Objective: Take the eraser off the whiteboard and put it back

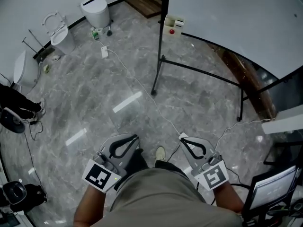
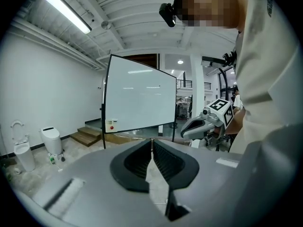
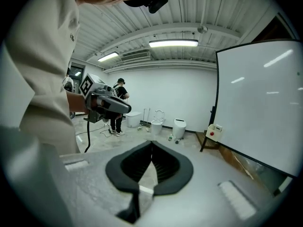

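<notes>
Head view: where's the eraser?
— Likely the small cream block with a red dot, at the large white whiteboard's near-left corner, far ahead.
— Jaws?
— Left gripper and right gripper are pressed together, empty, held low; nothing's within reach yet.

The person wears a tan shirt with short sleeves and a pale shoe. A small black camera sits on the head. The left gripper and the right gripper are grey with black jaws. Each has a cube with black and white squares.
</notes>
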Demonstrator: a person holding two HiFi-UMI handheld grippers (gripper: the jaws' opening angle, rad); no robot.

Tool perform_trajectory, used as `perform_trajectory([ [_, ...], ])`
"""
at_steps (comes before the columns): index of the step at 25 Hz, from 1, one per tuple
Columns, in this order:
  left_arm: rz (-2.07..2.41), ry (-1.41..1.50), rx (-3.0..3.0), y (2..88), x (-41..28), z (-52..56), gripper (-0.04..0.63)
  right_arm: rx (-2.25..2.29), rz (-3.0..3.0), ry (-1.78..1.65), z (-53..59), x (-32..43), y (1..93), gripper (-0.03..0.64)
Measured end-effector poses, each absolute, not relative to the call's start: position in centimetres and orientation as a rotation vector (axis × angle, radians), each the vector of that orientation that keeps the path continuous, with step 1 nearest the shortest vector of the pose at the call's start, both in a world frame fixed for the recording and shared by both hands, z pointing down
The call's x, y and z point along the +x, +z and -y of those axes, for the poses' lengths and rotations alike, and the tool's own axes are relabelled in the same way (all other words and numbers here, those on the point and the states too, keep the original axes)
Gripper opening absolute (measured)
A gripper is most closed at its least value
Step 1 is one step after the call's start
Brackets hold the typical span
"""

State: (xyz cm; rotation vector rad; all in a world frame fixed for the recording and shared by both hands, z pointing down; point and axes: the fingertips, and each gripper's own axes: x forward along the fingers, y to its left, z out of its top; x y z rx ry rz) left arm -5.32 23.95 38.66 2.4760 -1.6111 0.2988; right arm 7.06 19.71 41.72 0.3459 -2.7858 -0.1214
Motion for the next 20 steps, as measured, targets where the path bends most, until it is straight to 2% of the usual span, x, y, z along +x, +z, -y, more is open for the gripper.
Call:
perform_trajectory([
  [15, 1.293, 0.324, 2.723, 38.0, -19.9, -6.2, 0.021, 0.701, 2.695, -0.098, -6.9, -6.8, 39.6, 0.003],
  [20, 1.202, 0.366, 2.839, 38.9, -23.8, -0.5, 0.055, 0.838, 2.655, -0.042, -5.4, -9.8, 39.9, 0.003],
])
